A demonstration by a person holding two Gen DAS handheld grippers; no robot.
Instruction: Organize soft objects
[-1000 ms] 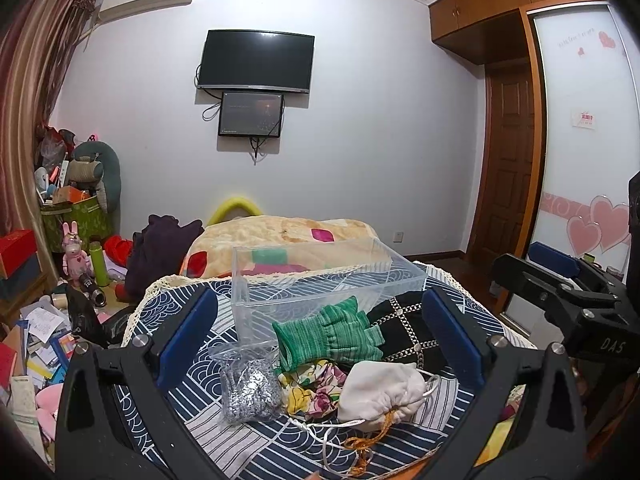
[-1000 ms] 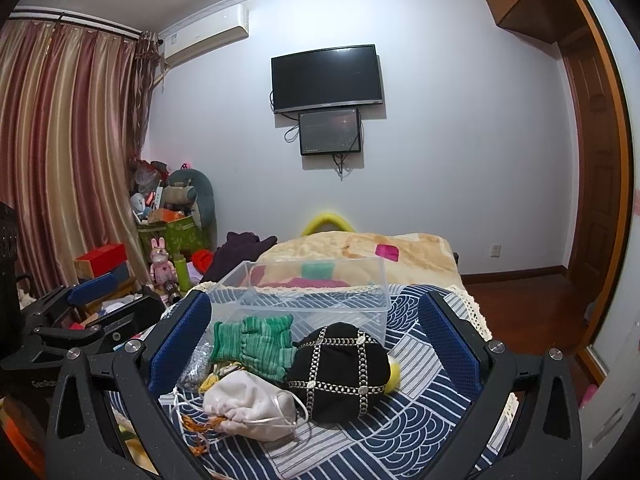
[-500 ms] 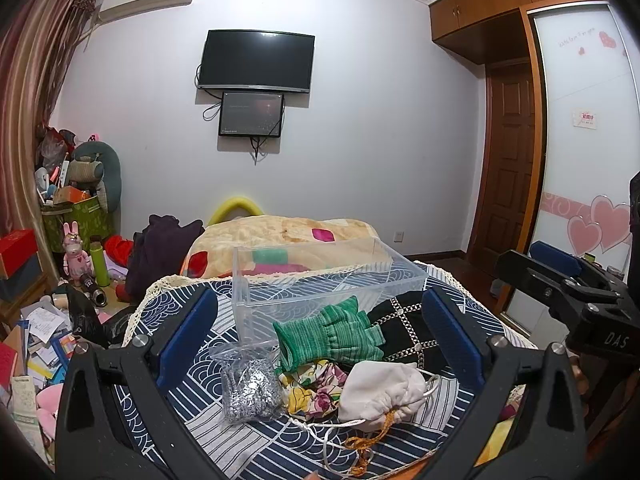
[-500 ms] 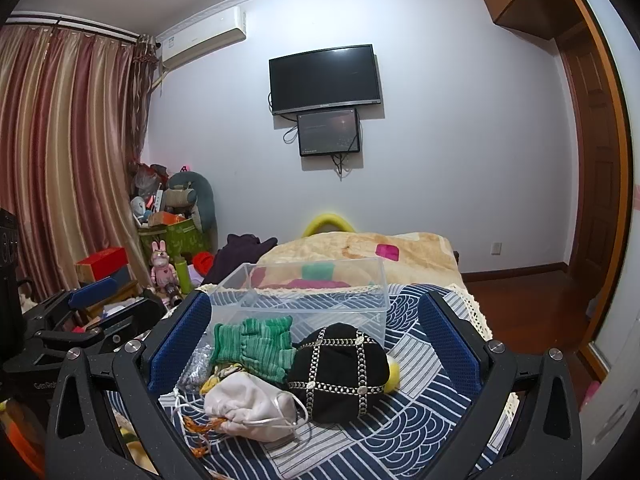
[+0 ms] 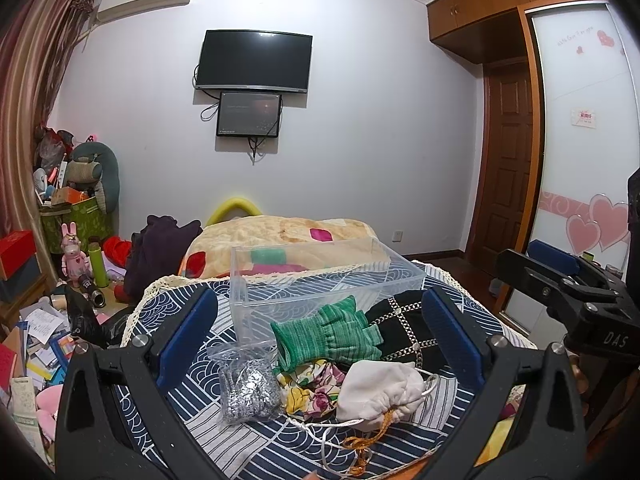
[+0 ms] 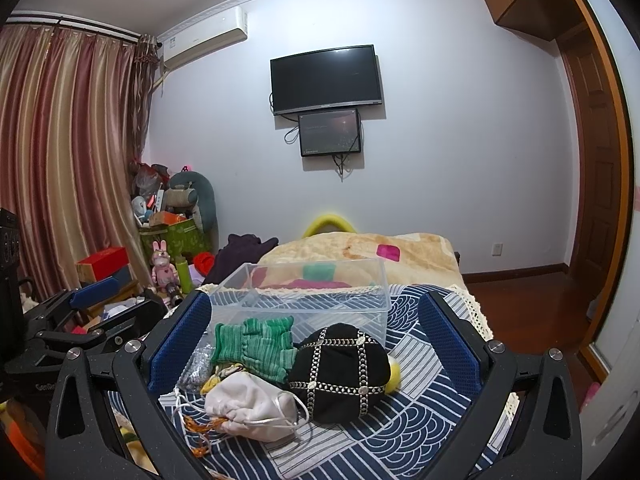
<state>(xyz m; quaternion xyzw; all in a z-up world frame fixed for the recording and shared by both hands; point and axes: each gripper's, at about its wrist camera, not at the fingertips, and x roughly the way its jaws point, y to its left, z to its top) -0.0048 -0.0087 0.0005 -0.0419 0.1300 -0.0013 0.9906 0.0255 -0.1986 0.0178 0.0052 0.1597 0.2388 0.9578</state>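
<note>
We hold the left gripper [image 5: 320,340] and the right gripper [image 6: 314,340] above the patterned bedspread [image 6: 408,432], both with fingers spread wide and grasping nothing. Between our fingers lies a cluster of soft objects: green gloves [image 5: 328,334] just in front of the clear plastic bin [image 5: 320,276], a black studded pouch [image 6: 340,372] touching them, a white drawstring bag [image 6: 250,408] nearest us, and a silvery bagged item [image 5: 248,392] beside a floral cloth [image 5: 310,390].
</note>
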